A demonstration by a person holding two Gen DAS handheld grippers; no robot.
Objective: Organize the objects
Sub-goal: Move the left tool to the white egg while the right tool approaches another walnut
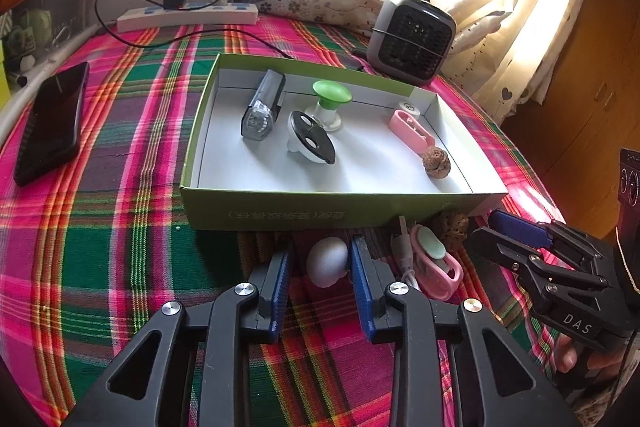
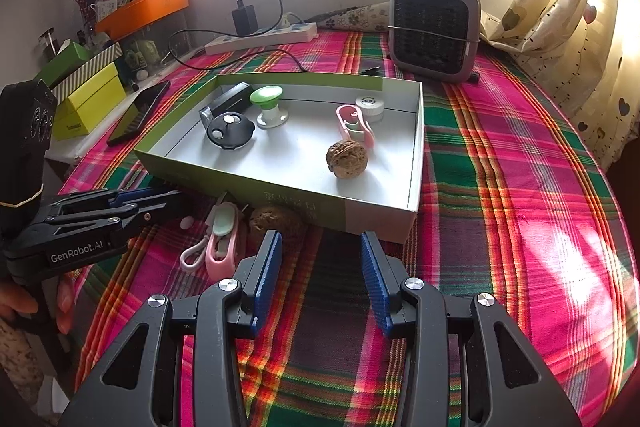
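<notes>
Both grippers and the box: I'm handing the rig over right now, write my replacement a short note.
Left gripper: open, fingers either side of the white egg-shaped object on the cloth, not closed.
Right gripper: open, empty.
Green box already holds the flashlight, black-lidded piece, green-topped piece, pink clip, white round case, walnut.
Left outside: egg, pink-and-mint clip, second walnut.

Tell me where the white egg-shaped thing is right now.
In the left wrist view the egg lies on the tablecloth between the open left tool's fingers, just in front of the green box, left of the pink clip.
</notes>
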